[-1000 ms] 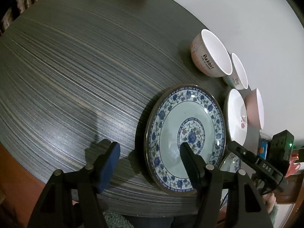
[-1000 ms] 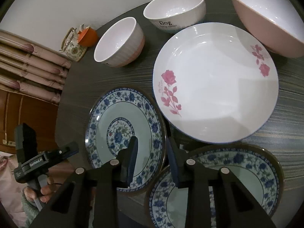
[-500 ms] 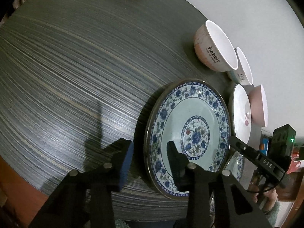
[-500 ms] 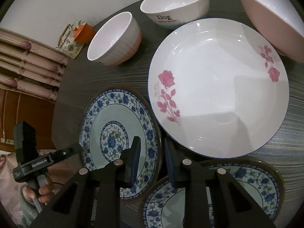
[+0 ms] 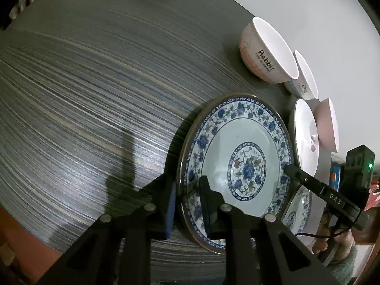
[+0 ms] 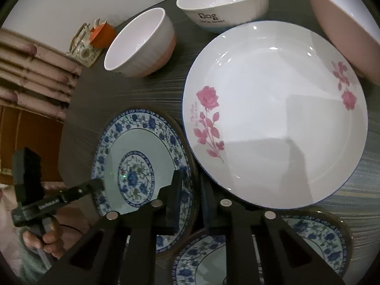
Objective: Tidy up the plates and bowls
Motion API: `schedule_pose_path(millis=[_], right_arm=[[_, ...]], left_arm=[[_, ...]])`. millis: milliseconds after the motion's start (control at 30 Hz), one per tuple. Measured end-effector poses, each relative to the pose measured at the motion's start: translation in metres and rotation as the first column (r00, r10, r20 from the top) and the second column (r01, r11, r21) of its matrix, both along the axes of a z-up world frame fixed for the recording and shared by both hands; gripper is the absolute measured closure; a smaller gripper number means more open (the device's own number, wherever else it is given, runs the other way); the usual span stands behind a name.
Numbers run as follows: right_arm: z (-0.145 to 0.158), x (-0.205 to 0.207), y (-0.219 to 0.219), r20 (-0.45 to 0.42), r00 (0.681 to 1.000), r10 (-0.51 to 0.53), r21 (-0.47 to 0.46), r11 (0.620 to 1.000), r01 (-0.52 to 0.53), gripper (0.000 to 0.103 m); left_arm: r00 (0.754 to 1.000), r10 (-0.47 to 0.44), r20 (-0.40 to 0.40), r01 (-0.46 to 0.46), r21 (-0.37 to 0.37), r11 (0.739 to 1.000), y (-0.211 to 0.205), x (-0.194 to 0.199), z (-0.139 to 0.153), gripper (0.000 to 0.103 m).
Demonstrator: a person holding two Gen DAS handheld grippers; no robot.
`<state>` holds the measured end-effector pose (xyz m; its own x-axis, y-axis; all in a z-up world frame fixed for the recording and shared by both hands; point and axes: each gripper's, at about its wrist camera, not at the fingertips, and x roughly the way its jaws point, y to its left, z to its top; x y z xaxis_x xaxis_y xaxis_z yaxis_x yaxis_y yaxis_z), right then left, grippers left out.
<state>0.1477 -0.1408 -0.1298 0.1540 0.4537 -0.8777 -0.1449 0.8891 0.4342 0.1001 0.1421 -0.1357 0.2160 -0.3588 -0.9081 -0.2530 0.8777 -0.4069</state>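
A blue floral plate (image 5: 237, 152) lies on the dark striped round table (image 5: 95, 83). My left gripper (image 5: 187, 204) is shut on its near rim, one finger under it and one over. The same plate shows in the right wrist view (image 6: 142, 166). My right gripper (image 6: 190, 197) is shut on its opposite rim. A second blue floral plate (image 6: 308, 237) lies under the right gripper. A white rose plate (image 6: 285, 118), a "Rabbit" bowl (image 5: 268, 49), a "Dog" bowl (image 6: 223, 2) and a pink bowl (image 6: 344, 23) stand behind.
An orange object on a patterned holder (image 6: 92, 38) sits at the table's far edge. The white wall runs behind the bowls. The left half of the table is bare wood grain. A wooden cabinet (image 6: 28, 142) stands beyond the table edge.
My left gripper has closed from wide open onto the blue plate's rim. My right gripper has moved forward and narrowed onto the plate's other rim.
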Motion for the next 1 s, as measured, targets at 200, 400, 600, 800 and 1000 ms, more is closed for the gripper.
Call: schedule_pose_path(millis=[200,400,600,800,1000], right_arm=[[0.003,-0.004,0.004,0.019,1.0,0.001,-0.014,1.0,-0.001,0.091],[0.016,-0.01,0.013,0.044,0.999,0.004,0.006,1.0,-0.004,0.092],[0.022,-0.016,0.031,0.054,0.998,0.024,0.013,1.0,-0.024,0.092],[0.021,-0.024,0.05,0.047,0.998,0.035,0.029,0.999,-0.036,0.092],[0.015,-0.031,0.066,0.035,0.999,0.042,0.031,0.999,-0.043,0.091]], left_arm=[[1.0,0.009,0.023,-0.01,0.026,1.0,0.006,-0.003,0.006,0.084],[0.998,0.034,0.051,-0.036,0.036,0.999,0.024,-0.005,0.019,0.084],[0.996,0.072,0.06,-0.075,0.051,0.996,0.045,-0.008,0.024,0.084],[0.993,0.1,0.063,-0.105,0.087,0.991,0.064,-0.008,0.025,0.084],[0.989,0.129,0.069,-0.135,0.101,0.986,0.079,-0.008,0.024,0.084]])
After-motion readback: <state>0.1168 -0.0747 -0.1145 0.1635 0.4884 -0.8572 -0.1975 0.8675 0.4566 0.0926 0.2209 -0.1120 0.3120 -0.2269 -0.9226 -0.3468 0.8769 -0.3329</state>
